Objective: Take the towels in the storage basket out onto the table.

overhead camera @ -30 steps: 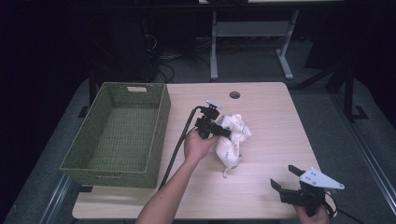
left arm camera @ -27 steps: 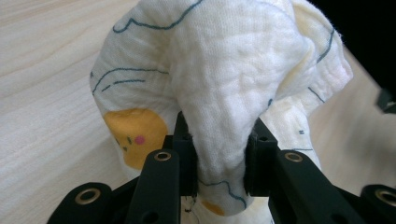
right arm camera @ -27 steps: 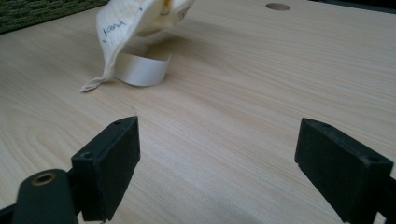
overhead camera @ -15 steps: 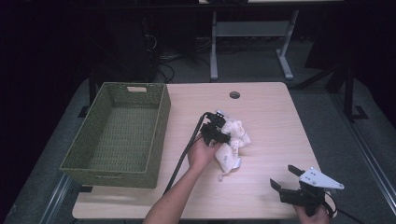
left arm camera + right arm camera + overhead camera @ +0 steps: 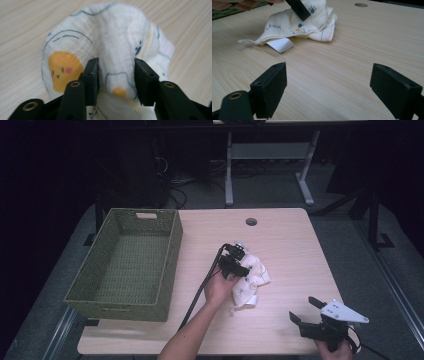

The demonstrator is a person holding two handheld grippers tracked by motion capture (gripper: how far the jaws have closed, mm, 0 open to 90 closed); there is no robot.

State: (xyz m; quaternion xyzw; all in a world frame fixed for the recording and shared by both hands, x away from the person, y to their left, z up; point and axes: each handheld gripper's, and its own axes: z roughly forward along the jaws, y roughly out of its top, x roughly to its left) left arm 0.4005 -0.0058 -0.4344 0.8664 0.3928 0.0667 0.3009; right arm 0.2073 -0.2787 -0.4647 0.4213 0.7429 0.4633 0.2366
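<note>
Nearest you, at the worktop's front right corner, your right tongs sit low over bare wood with their jaws spread wide apart and nothing between them; in the right gripper view they frame only the pale grain. Farther in, about the middle of the worktop and a little toward its front edge, lies the white cloth, crumpled, printed with small yellow figures and blue outlines, with a white label poking out from under its near edge. Your left hand holds the left tongs down on that cloth, and in the left gripper view the tongs are pinching a raised fold of the cloth between both jaws, the fabric bulging up above them. To the left, along the worktop's left edge, stands the green woven basket, well apart from the cloth. Near the far edge there is a round cable hole in the wood.
</note>
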